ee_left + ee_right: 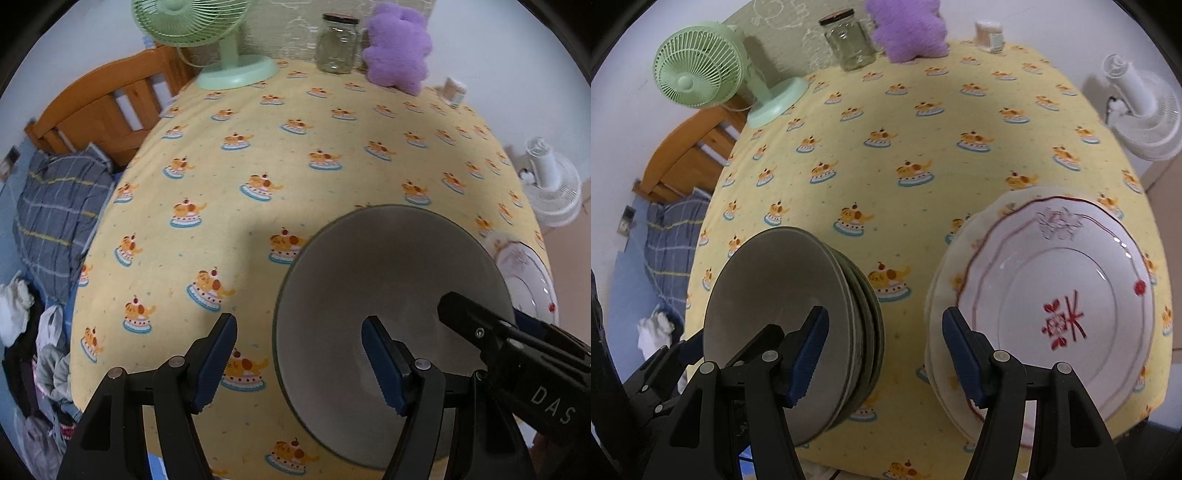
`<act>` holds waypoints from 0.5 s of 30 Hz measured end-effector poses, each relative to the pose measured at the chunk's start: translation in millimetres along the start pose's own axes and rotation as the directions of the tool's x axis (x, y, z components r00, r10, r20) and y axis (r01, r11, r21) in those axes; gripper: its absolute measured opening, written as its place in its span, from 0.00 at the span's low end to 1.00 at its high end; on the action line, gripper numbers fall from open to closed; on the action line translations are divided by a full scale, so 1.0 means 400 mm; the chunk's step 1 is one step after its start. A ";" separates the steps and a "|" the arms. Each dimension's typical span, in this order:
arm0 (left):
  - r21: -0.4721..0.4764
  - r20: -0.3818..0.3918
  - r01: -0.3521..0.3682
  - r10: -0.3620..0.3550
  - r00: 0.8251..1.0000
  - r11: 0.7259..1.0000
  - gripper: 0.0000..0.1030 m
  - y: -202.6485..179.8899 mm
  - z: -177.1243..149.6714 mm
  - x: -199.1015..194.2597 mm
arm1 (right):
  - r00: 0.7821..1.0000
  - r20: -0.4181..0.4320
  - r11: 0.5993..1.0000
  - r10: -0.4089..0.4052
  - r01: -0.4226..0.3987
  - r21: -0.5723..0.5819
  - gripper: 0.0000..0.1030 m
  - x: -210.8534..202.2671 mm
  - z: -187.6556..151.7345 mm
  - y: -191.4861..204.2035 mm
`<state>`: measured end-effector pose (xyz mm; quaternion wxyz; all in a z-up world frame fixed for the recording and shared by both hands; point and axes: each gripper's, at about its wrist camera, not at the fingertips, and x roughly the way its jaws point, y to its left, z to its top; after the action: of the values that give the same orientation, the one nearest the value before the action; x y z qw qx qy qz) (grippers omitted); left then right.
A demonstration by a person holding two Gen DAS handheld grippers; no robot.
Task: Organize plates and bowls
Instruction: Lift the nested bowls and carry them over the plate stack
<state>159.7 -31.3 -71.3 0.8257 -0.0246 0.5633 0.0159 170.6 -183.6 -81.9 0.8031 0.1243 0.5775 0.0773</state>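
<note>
Stack of grey bowls [798,325] on the left, beside stacked white red-patterned plates [1060,302] on the right

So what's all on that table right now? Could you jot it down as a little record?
surface: table under a yellow cartoon tablecloth
bowls: grey bowls, stacked, near left
plates: white plates with red pattern, stacked, near right
far edge: green fan, glass jar, purple plush
left gripper: open, holding nothing
right gripper: open, holding nothing
</note>
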 end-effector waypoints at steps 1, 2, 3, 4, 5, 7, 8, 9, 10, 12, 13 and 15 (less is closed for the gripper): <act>-0.007 -0.005 -0.011 0.011 1.000 1.000 0.70 -0.001 0.002 0.004 | 1.000 -0.011 1.000 0.009 -0.009 -0.006 0.57 0.008 0.005 -0.001; -0.015 -0.012 -0.017 0.017 1.000 1.000 0.70 -0.001 0.002 0.008 | 0.999 -0.026 1.000 0.022 -0.022 -0.012 0.55 0.019 0.010 -0.003; -0.024 -0.019 -0.023 0.023 1.000 0.999 0.70 -0.003 0.001 0.011 | 0.999 -0.034 0.999 0.029 -0.029 -0.016 0.53 0.026 0.014 -0.004; -0.029 -0.026 -0.028 0.027 0.999 0.999 0.70 -0.005 0.001 0.014 | 0.998 -0.044 0.999 0.036 -0.037 -0.020 0.49 0.033 0.018 -0.004; -0.031 -0.031 -0.034 0.033 0.999 0.999 0.70 -0.008 0.000 0.015 | 0.997 -0.056 0.999 0.046 -0.047 -0.024 0.48 0.040 0.020 -0.004; -0.035 -0.042 -0.047 0.046 0.998 0.998 0.70 -0.012 0.000 0.019 | 0.995 -0.080 0.997 0.066 -0.068 -0.023 0.41 0.051 0.023 -0.003; -0.038 -0.044 -0.057 0.056 0.997 0.998 0.70 -0.013 0.000 0.019 | 0.993 -0.088 0.997 0.075 -0.077 -0.026 0.40 0.054 0.024 0.000; -0.039 -0.044 -0.072 0.070 0.997 0.997 0.70 -0.015 0.000 0.019 | 0.992 -0.094 0.996 0.082 -0.085 -0.034 0.36 0.056 0.025 0.004; -0.039 -0.046 -0.079 0.077 0.996 0.996 0.70 -0.016 0.000 0.020 | 0.991 -0.099 0.995 0.088 -0.093 -0.045 0.32 0.059 0.025 0.010; -0.039 -0.053 -0.076 0.074 0.996 0.996 0.70 -0.017 0.002 0.024 | 0.991 -0.103 0.994 0.091 -0.097 -0.056 0.29 0.061 0.026 0.018; -0.039 -0.057 -0.073 0.070 0.996 0.997 0.70 -0.016 0.003 0.026 | 0.991 -0.101 0.994 0.083 -0.090 -0.061 0.29 0.060 0.025 0.021; -0.033 -0.064 -0.065 0.063 0.996 0.997 0.70 -0.014 0.006 0.030 | 0.992 -0.099 0.995 0.078 -0.084 -0.057 0.29 0.061 0.025 0.023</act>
<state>166.8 -36.9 -81.4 0.8061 -0.0215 0.5892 0.0514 188.0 -169.5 -98.3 0.7738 0.1194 0.6076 0.1334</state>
